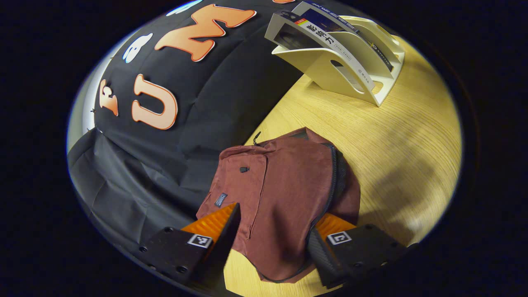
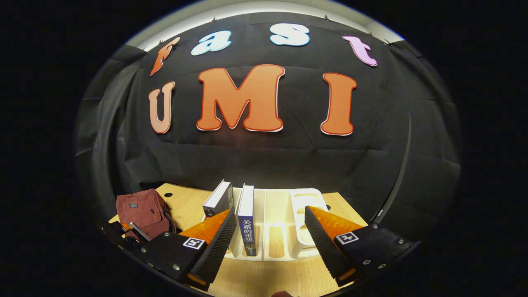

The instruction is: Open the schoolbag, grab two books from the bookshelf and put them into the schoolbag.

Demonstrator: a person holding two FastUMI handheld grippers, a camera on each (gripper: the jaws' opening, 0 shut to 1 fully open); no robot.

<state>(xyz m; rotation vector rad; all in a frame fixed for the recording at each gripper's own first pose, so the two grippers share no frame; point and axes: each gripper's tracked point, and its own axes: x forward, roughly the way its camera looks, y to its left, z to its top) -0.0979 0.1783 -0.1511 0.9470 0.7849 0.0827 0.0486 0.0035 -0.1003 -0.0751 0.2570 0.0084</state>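
the white slotted bookshelf (image 2: 272, 222) held two upright books (image 2: 246, 218) in its left slots while the maroon schoolbag (image 1: 284, 198), zipper closed, sat slumped on the wooden table (image 1: 392, 140) between the wide-open left gripper (image 1: 274, 241), and the right gripper (image 2: 270, 243) gaped empty before the shelf.
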